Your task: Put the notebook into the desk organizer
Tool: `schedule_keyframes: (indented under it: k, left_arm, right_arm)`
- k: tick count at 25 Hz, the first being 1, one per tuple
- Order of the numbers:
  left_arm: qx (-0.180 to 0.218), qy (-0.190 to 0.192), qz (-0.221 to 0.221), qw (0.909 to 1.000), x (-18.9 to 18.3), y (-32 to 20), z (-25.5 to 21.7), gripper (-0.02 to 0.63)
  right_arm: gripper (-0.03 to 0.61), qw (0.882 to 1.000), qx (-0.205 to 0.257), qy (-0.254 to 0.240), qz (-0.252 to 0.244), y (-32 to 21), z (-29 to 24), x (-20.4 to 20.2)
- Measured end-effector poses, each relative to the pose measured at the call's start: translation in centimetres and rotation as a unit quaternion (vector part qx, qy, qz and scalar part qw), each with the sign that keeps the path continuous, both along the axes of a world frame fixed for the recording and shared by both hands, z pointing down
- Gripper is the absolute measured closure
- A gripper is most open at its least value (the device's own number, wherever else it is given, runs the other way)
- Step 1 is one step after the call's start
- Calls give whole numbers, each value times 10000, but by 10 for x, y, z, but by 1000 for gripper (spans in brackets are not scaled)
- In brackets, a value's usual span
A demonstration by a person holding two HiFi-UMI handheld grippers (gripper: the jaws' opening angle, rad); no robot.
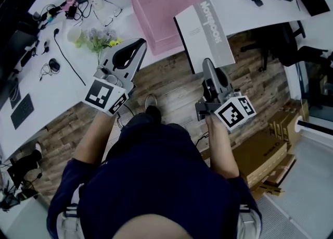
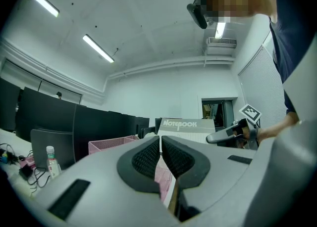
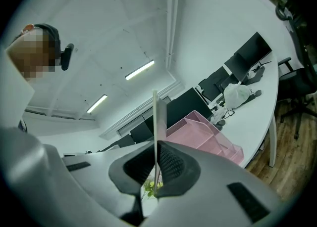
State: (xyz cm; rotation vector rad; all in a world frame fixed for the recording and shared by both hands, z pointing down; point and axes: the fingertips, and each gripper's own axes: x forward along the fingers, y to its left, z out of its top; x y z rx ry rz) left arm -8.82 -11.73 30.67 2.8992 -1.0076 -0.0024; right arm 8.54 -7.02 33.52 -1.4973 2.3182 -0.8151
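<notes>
At the edge of the white desk [image 1: 62, 84], we are standing over the wooden floor [image 1: 166, 84] with a gripper in each hand. Our right gripper [image 1: 207, 64] is pinching the notebook [image 1: 205, 29] by its lower edge, with both jaws pressing on the thin cover. In the right gripper view, the right gripper [image 3: 156, 146] is showing the notebook [image 3: 155, 117] edge-on, as a pale line rising between the pads.

The notebook is hanging in the air at our one o'clock, with its lettered face turned up toward us. It is crossing the desk's edge just at the three o'clock side of the pink mesh desk organizer [image 1: 156, 14], which is sitting on the desk at twelve o'clock.

Our left gripper [image 1: 139, 44] is hovering at eleven o'clock beside the organizer's near corner. Its jaws are resting together with only a sliver between them and nothing in their grip, as the left gripper view [image 2: 161, 139] is showing. A small bunch of flowers [image 1: 96, 39] is lying on the desk at that gripper's nine o'clock.
</notes>
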Motion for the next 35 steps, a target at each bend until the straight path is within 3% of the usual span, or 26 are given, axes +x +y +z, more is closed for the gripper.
schedule_keyframes:
  k: [15, 35]
  left_arm:
    - [13, 53, 128, 9999, -16, -51, -1, 575]
    - [-11, -112, -311, 9995, 5, -93, -1, 575]
  right_arm:
    - [566, 9998, 42, 91, 154, -54, -4, -16]
    - [566, 9998, 2, -55, -187, -118, 10, 8]
